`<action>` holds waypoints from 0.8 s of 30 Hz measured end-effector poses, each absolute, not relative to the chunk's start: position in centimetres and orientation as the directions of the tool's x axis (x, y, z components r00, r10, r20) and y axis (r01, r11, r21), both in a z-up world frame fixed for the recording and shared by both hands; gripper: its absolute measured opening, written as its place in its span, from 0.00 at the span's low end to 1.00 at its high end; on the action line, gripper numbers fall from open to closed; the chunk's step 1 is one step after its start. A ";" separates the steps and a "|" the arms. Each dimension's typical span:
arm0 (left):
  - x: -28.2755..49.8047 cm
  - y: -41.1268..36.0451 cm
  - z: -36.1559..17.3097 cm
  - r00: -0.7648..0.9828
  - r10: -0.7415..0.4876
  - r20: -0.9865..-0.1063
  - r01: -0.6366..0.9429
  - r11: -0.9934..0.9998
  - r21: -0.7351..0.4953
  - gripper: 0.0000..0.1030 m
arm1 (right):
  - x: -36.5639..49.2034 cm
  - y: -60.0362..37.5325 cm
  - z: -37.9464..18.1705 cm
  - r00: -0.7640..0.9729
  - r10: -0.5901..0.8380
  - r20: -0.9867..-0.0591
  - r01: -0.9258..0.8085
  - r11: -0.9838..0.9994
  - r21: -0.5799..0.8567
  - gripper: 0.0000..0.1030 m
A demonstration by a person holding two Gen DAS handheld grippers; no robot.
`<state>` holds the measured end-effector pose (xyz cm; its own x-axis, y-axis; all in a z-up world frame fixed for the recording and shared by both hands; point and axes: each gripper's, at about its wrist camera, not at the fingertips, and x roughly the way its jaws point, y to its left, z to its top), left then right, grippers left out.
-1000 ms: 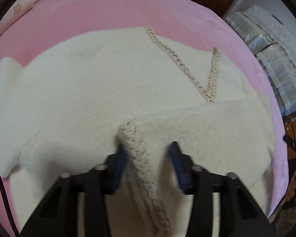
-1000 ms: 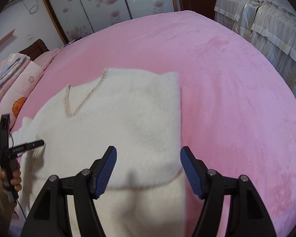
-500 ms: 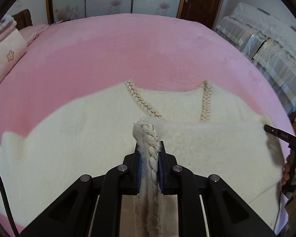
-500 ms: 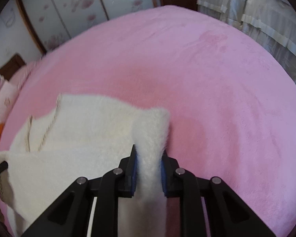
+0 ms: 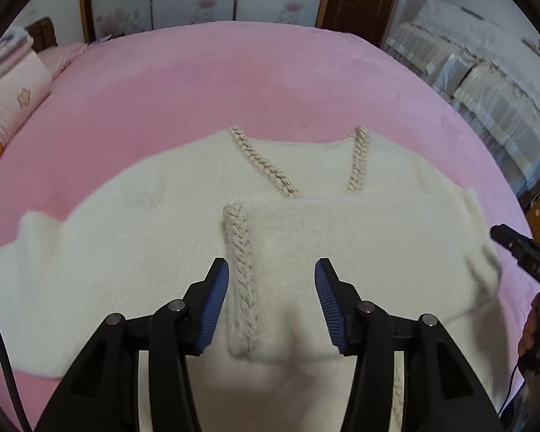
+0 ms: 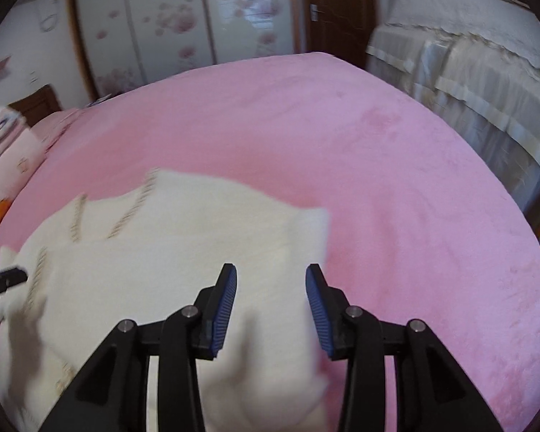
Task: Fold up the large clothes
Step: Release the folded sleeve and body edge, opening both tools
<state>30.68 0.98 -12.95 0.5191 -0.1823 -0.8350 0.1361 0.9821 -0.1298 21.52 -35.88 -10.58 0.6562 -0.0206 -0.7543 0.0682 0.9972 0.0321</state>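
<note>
A large cream fluffy cardigan [image 5: 133, 237] with braided trim [image 5: 261, 165] lies on the pink bed. Its right side is folded over the middle, and the braided front edge [image 5: 239, 252] runs between my left fingers. My left gripper [image 5: 271, 284] is open just above that fold and holds nothing. In the right wrist view the cardigan [image 6: 169, 237] lies left of centre. My right gripper [image 6: 271, 288] is open over its right edge and holds nothing.
The pink blanket [image 5: 234, 79] covers the whole bed and spreads wide to the right [image 6: 414, 216]. Folded pink bedding [image 5: 10, 97] lies at the left. A covered sofa [image 5: 486, 82] stands at the right. The other gripper's tip [image 5: 518, 248] shows at the right edge.
Half a second ago both grippers were shut on cardigan edges. Both have opened and let the fabric drop flat onto the garment.
</note>
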 end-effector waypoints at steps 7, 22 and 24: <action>29.4 -2.6 -14.6 0.503 -0.149 -0.851 0.078 0.989 -0.127 0.47 | 20.3 -26.2 -12.7 0.542 0.227 -0.809 -0.140 0.974 0.179 0.39; 29.4 -1.5 -19.3 0.435 -0.195 -0.879 0.039 0.979 -0.198 0.47 | 19.3 -36.5 -16.5 0.537 -0.034 -0.843 0.117 0.993 0.034 0.00; 29.3 -1.5 -19.3 0.435 -0.188 -0.880 0.035 0.981 -0.192 0.47 | 19.1 -37.9 -16.0 0.543 -0.009 -0.840 0.153 0.984 0.089 0.00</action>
